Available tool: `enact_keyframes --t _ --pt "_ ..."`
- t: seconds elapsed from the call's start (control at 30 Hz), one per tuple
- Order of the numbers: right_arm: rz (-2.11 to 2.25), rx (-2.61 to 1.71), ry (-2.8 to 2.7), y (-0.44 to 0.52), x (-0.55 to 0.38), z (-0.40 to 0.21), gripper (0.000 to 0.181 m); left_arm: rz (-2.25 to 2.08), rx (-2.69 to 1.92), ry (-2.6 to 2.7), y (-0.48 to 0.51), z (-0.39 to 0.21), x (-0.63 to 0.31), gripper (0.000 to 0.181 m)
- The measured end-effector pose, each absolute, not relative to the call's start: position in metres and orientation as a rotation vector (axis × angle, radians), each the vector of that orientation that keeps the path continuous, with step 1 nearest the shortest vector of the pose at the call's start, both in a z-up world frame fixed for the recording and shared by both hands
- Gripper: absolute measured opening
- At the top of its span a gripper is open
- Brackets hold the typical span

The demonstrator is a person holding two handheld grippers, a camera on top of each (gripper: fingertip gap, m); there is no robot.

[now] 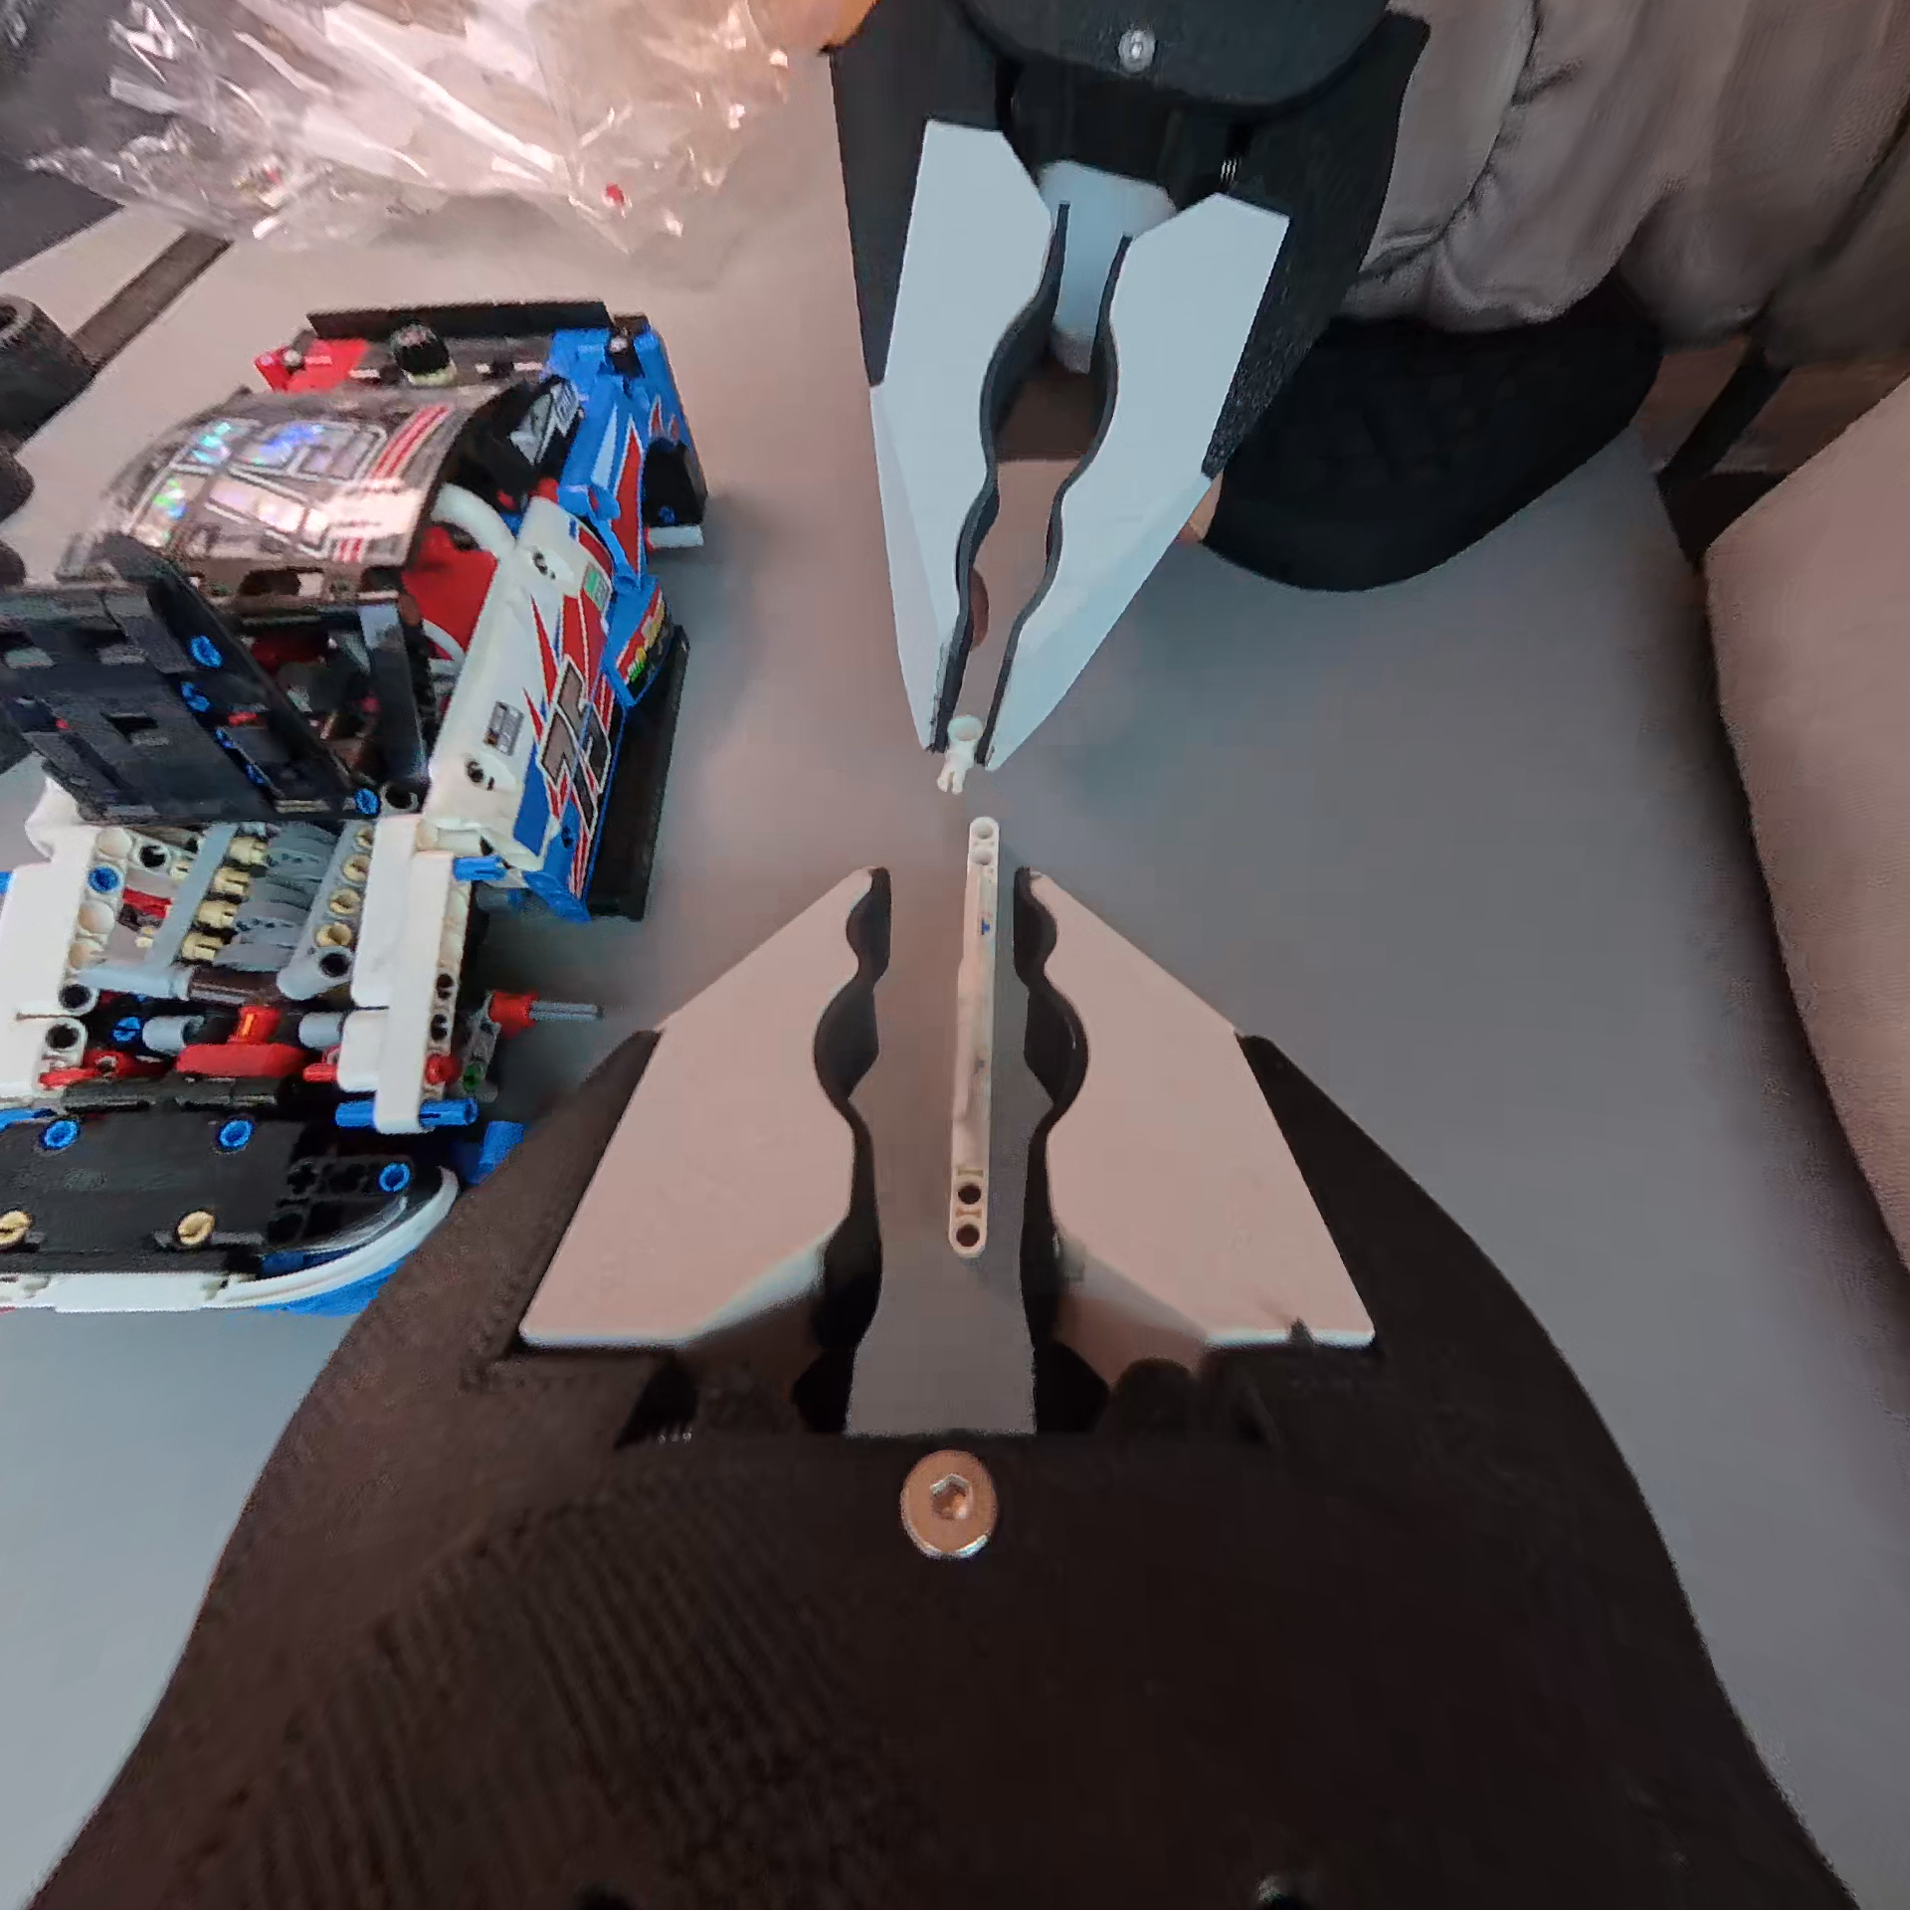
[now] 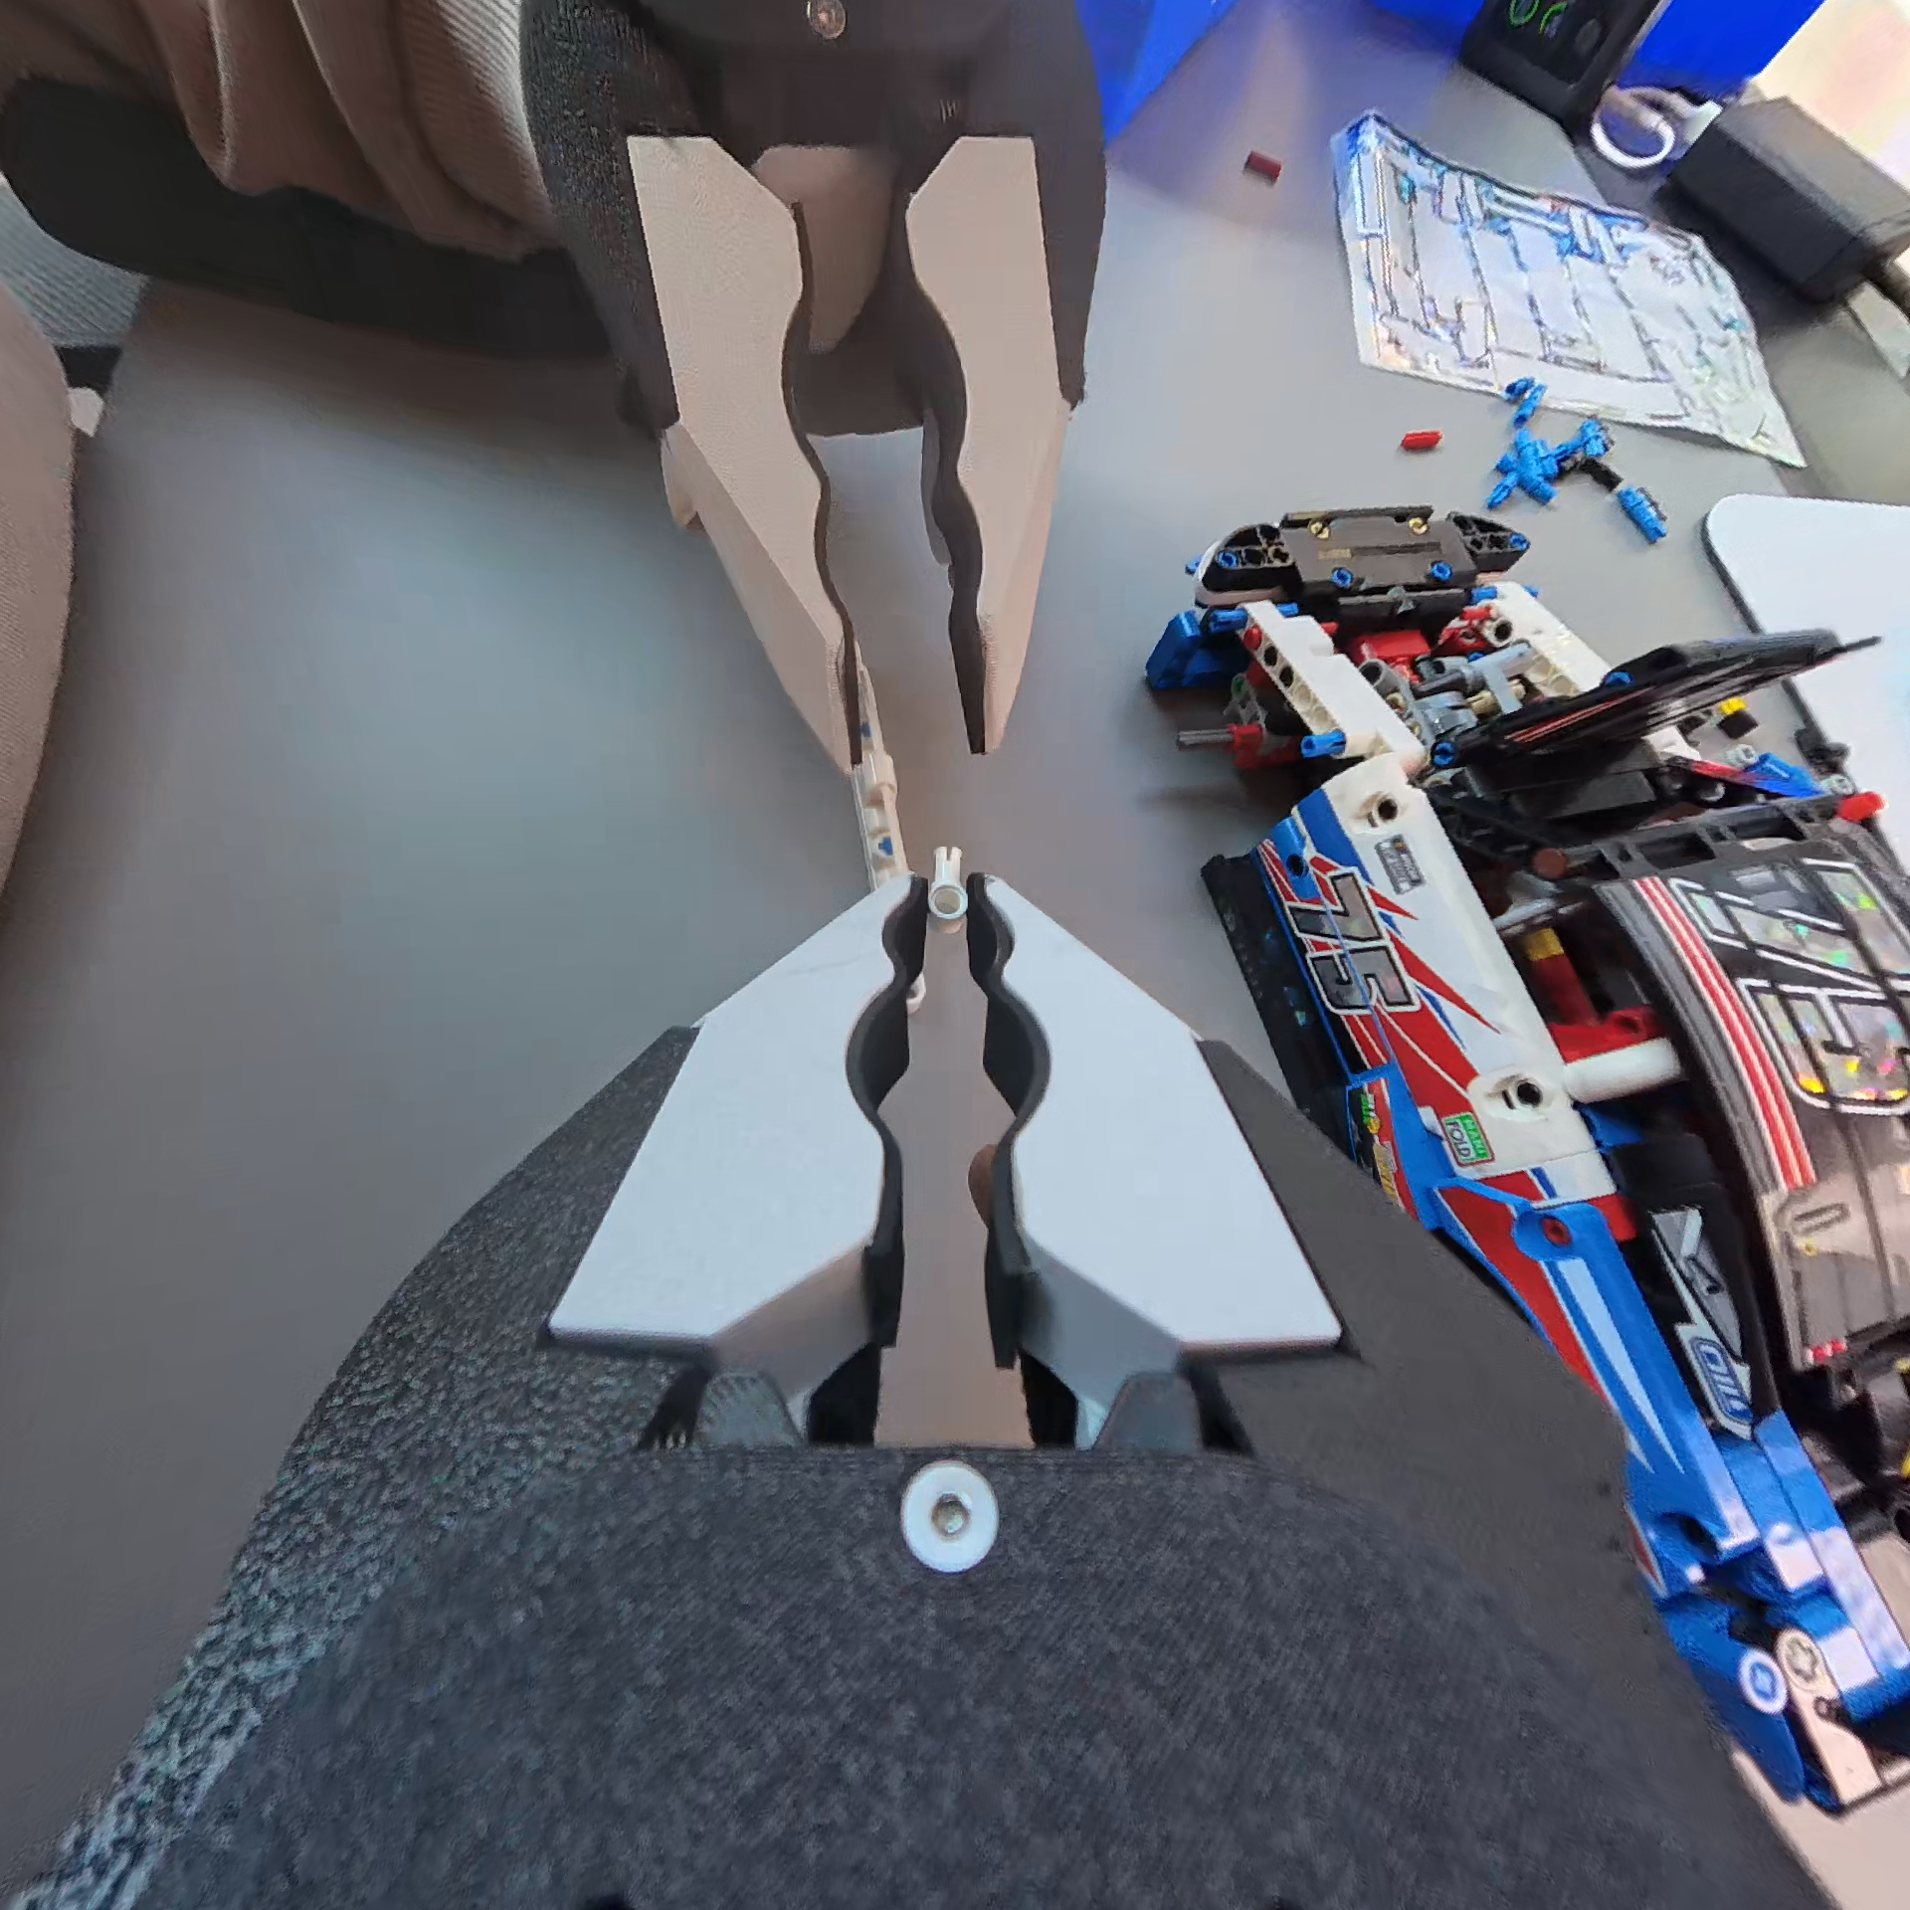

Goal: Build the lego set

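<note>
One car [image 1: 341,744], at 9 o'clock of the left gripper [image 1: 953,879]. One white beam [image 1: 975,1034] lies between the left gripper's spread, unclenched fingers. One white pin [image 2: 946,891] is pinched in the right gripper [image 2: 947,887], tip facing the beam end. One clear bag [image 1: 413,114]: contents unclear.

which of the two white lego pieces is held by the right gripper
The small white pin, pinched at the very tips of the right gripper. The other piece, the long white beam, runs between the left gripper fingers instead.
</note>
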State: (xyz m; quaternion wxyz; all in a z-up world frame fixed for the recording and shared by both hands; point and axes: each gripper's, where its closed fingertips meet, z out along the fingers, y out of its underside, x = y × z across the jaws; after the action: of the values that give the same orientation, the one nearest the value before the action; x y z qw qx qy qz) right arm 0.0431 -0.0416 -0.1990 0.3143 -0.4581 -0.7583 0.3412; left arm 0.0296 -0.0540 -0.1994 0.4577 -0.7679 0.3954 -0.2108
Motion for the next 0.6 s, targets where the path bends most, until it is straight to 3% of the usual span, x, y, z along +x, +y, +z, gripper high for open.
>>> enact_keyframes --t 0.5,0.6 --pt "1.422 -1.276 -1.812 -0.063 0.033 -0.165 0.006 -0.443 -1.730 1.019 -0.061 -0.167 0.041 0.003" --pt "1.423 -1.231 -1.800 -0.056 0.036 -0.160 0.016 -0.605 -1.742 0.900 -0.059 -0.160 0.032 0.003"
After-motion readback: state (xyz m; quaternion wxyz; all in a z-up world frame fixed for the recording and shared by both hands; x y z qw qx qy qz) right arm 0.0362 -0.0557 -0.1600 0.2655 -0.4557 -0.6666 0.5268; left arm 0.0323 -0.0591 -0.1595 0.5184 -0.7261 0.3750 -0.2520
